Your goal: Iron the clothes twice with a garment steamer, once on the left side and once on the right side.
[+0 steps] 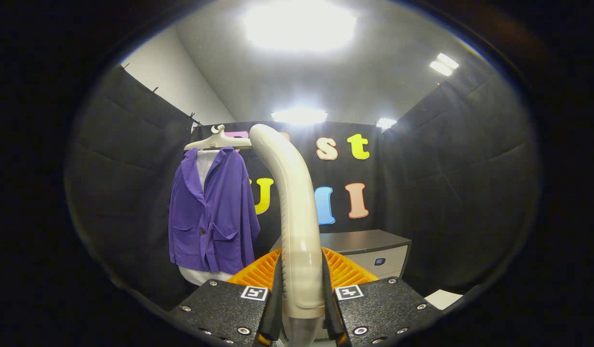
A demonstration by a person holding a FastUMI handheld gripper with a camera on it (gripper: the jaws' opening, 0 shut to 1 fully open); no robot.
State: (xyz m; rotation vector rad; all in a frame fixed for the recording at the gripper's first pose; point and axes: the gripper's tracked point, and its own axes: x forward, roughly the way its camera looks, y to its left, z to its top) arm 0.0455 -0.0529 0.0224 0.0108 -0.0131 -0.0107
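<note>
The gripper [302, 289] has its two fingers [276, 294] clamped on the handle of the garment steamer [297, 212], one finger pressing on each side of the pale, smooth tube. The steamer rises from between the fingers, stands nearly upright, and curves over at its top toward the left, where its rounded end reaches the level of the hanger [215, 140]. Beyond the fingers and to the left of the steamer hangs a purple jacket [212, 212] on that pale hanger, in front of the black cloth wall of the booth. The jacket has a collar, a dark button near the middle front and two patch pockets low down; a white garment [204, 166] shows under it at the neck and again below its hem. The steamer's head is near the jacket's right shoulder as seen here, but I cannot tell whether it touches the cloth. Behind the steamer, to the right, stands a grey cabinet [374, 248] with a small dark panel on its front. Bright ceiling lights [299, 24] shine overhead.
</note>
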